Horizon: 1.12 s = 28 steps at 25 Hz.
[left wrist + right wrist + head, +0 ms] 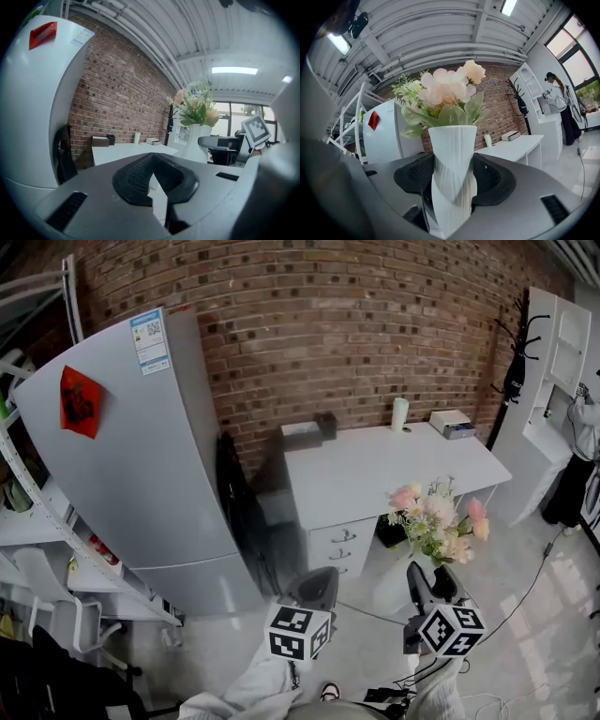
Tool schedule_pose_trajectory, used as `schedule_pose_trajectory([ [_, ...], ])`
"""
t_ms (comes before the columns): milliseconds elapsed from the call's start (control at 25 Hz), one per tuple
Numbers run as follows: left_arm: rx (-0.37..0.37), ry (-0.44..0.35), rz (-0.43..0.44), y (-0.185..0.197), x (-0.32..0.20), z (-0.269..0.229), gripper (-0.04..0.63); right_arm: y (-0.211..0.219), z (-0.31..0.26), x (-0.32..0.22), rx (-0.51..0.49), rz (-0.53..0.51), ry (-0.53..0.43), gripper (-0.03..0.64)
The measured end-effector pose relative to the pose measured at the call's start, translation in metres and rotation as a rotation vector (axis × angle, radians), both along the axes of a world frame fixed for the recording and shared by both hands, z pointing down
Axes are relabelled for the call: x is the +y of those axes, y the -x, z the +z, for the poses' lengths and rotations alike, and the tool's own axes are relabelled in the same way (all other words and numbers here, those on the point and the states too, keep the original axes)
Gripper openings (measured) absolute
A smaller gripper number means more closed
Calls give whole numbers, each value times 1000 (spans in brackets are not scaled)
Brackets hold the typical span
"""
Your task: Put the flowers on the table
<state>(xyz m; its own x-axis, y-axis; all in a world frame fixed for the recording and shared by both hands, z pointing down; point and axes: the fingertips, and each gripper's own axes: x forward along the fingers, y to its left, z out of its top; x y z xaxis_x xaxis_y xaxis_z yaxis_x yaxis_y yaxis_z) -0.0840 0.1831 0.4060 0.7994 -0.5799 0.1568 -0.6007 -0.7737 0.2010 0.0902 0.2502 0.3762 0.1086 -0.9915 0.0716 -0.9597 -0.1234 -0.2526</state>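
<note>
Your right claw (453,183) clamped on white vase (452,154) of flowers (436,519), held at 5 o'clock of tabletop (375,474), not over it yet. Left claw (153,180) closed, empty. Judged: pickup done; approach and set-down left.

No print is legible: the fridge (141,456) label (150,340) and red sticker (80,401) are too small to read.

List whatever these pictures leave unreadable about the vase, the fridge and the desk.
- Base of the vase: right gripper view, covered by the body of the right gripper.
- Print on the label of the fridge: head view, too small.
- Box on the table: head view, too small to identify.
- Dark object beside the fridge: head view, in shadow.
</note>
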Motion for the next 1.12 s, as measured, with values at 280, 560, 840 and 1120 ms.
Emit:
schedule_pose_trajectory([
  [280, 7, 4, 18, -51, -39, 0, 6, -52, 10, -33, -9, 17, 24, 262],
  [560, -19, 33, 19, -76, -68, 18, 6, -89, 28, -44, -29, 61, 65, 262],
  [840, -29, 58, 25, -101, -107, 29, 6, -107, 50, -77, -56, 62, 111, 262],
  [1120, -22, 50, 38, -131, -174, 26, 6, -128, 42, -144, -48, 55, 95, 262],
])
